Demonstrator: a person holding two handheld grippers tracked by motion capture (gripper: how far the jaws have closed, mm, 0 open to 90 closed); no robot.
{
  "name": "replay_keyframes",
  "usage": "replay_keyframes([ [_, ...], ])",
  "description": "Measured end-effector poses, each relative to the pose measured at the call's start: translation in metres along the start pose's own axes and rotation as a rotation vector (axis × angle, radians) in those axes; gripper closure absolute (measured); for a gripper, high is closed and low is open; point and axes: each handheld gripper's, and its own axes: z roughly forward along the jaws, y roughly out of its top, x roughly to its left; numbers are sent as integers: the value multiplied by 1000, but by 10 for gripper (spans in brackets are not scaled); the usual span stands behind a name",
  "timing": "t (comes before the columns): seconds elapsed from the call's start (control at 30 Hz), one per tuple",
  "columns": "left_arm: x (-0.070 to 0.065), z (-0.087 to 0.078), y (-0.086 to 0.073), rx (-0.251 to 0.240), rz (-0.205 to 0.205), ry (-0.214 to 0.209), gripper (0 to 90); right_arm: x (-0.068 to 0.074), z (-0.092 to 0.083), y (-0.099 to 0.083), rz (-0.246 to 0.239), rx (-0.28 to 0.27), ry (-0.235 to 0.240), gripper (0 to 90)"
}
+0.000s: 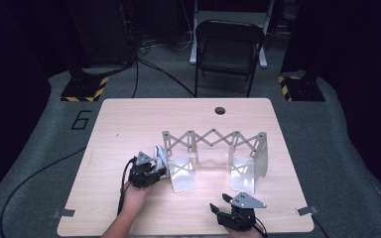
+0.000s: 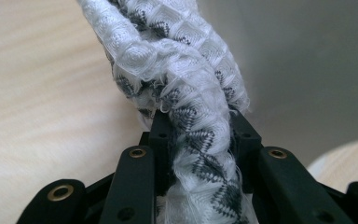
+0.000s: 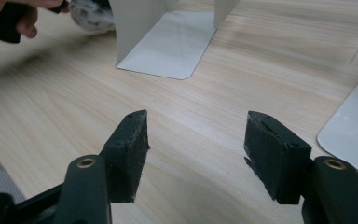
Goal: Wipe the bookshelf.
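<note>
My right hand-held gripper (image 1: 226, 204) sat nearest me at the front edge of the bench (image 1: 129, 119), its jaws standing well apart with nothing but bare wood between them. It looked parked clear of the work so that the other hand had room.

Further in, my left hand-held gripper (image 1: 155, 174) was clamped on a rolled white cloth (image 2: 186, 93) with a dark woven pattern. The left gripper view showed the cloth bunched and twisted between the two black jaws, the pads pressing into it from both sides. I held it by one end, which left the rest of the roll free to lead.

The cloth stood just beside the left upright plate of a folding metal rack (image 1: 213, 139), at the mouth of its left-hand bay. I judged the roll was being brought there to stand between the plates; it was not yet inside.

Beyond the rack, a round hole (image 1: 220, 110) marked the far edge of the bench, and a folding chair (image 1: 228, 47) stood on the floor behind.
</note>
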Motion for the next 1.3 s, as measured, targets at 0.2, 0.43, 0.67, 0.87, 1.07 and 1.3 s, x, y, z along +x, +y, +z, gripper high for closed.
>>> replay_keyframes([
  [0.2, -10, -15, -3, -36, 15, -27, 685, -1, 0, 1, 14, -4, -24, 363],
  [0.43, -30, -45, -8, -66, 70, -86, 685, 1, 0, 2, -4, -10, -44, 334],
  [0.67, -44, -51, -21, -61, 79, -117, 685, -2, 1, 3, 12, -3, -47, 299],
  [0.87, -55, -53, -25, -68, 84, -129, 686, 0, 1, 4, -2, -8, -30, 254],
  [1.07, -68, -57, -32, -59, 111, -161, 686, -1, -3, 9, -14, -19, -47, 348],
  [1.3, -80, -60, -38, -70, 127, -177, 686, -9, -5, 17, 49, -38, -107, 379],
])
